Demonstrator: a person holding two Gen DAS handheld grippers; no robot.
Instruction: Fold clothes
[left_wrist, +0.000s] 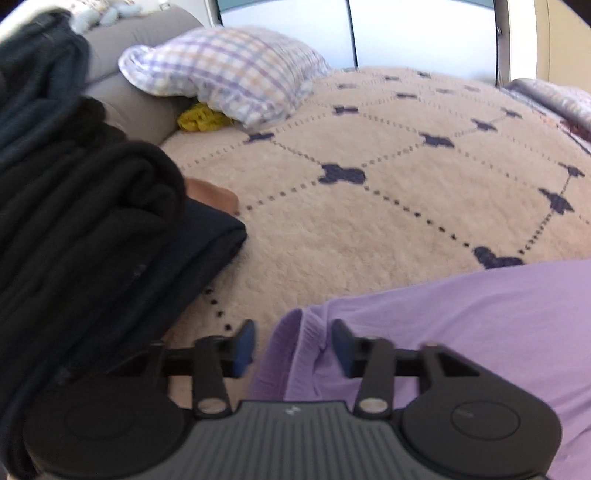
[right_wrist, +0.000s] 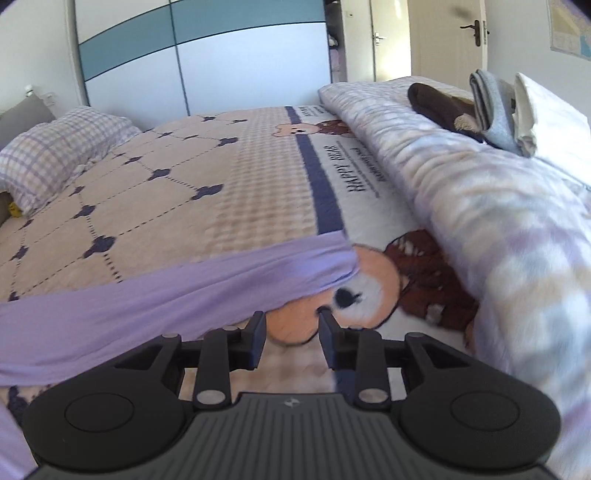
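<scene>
Shirt (left_wrist: 461, 332), purple, lies on the bedspread (left_wrist: 369, 206). On the left we see a dark pile (left_wrist: 81, 229) of folded clothes beside it, a checked pillow (left_wrist: 221, 70) further back. Left gripper (left_wrist: 291, 345): jaws part open, the shirt's ribbed edge sits in the gap, pads not pressing on it. Right gripper (right_wrist: 291, 338): jaws part open, nothing between them, shirt edge (right_wrist: 177, 291) just ahead and left. Far right we see a rolled duvet (right_wrist: 498, 221) carrying a folded stack (right_wrist: 495, 110).
</scene>
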